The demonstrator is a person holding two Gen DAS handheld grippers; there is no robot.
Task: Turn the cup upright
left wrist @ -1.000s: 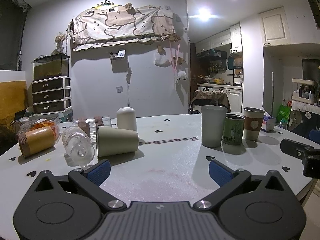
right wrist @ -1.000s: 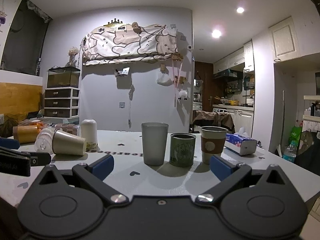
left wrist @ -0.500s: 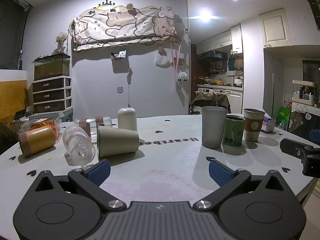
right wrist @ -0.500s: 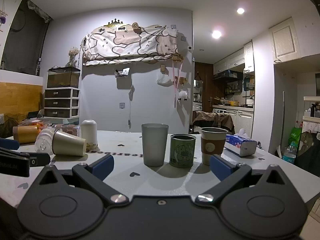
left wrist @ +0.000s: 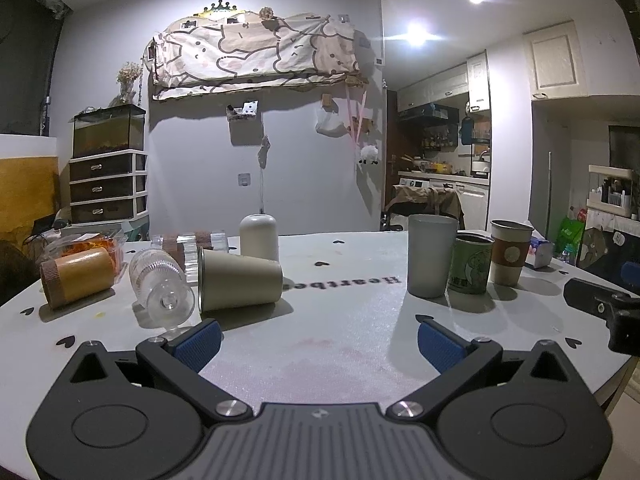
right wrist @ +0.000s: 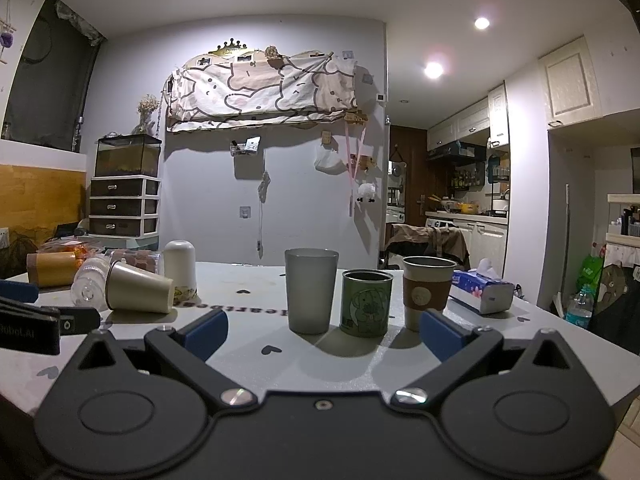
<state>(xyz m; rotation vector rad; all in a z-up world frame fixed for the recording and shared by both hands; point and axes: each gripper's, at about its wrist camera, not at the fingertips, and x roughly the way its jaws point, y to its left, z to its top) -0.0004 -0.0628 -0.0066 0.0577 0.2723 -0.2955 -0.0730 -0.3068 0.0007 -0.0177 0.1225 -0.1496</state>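
We hold left gripper [left wrist: 318, 340] above near edge of table [left wrist: 340, 344], fingers spread wide, nothing between them. Right gripper [right wrist: 324, 330] likewise low over near edge, fingers spread, empty. Beige cup [left wrist: 238, 280] lies on its side toward table's left part, mouth facing left, just beside tipped clear glass [left wrist: 162, 286]. White cup [left wrist: 259, 237] stands inverted right behind it. Orange cup [left wrist: 76, 276] lies near left edge. Grey tumbler [right wrist: 310, 290], green can [right wrist: 366, 303], sleeved paper cup [right wrist: 426, 292] stand upright in row toward right part. Tissue pack [right wrist: 482, 290] near right edge.
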